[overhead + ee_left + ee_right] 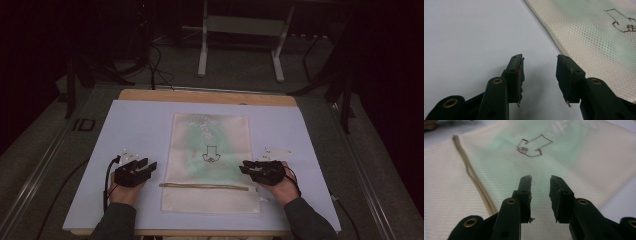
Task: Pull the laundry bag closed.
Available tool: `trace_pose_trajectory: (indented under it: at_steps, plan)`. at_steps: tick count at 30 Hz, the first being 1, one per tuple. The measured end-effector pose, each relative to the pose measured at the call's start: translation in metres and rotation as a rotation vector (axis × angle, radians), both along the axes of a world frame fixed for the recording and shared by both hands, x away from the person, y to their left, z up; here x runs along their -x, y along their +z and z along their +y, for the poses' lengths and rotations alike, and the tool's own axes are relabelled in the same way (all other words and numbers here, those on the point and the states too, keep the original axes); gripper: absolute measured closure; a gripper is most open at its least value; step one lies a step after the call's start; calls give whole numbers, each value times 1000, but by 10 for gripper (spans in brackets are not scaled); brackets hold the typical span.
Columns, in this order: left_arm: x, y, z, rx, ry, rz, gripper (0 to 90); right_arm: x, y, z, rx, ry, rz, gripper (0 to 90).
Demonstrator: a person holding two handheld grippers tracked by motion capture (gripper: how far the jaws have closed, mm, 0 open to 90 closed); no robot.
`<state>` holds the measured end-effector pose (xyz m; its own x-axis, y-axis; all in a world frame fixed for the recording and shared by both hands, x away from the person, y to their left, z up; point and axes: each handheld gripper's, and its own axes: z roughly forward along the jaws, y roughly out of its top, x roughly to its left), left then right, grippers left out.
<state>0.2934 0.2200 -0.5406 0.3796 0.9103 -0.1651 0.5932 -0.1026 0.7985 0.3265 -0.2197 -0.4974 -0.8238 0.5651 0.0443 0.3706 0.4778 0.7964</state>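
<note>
The mesh bag (210, 162) lies flat mid-surface between both claws, left claw (148, 165) and right claw (243, 167), each gaping and empty. It looks light and floppy; best pinched at its side edges.

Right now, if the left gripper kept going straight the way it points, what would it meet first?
Probably the mesh bag's near edge: the left gripper, jaws open, points across bare mat toward it, though depth is unclear.

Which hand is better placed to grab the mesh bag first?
Probably the right. The right tool hangs open over the mesh bag, while the left tool, also open, sits over bare table mat beside the bag's edge.
</note>
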Motion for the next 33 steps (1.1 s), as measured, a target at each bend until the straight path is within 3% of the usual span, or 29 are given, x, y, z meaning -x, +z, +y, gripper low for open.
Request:
trace_pose_trajectory:
  at_steps: [5, 13, 33]
  plan:
    - [0, 1, 1, 13, -6, -3, 566, -1, 3, 20, 2, 68, 8, 726]
    - [1, 2, 3, 38, -7, -9, 564, -2, 7, 42, 25, 132, 12, 740]
    - [1, 2, 2, 31, -21, -6, 560, 0, 7, 86, 20, 228, 11, 752]
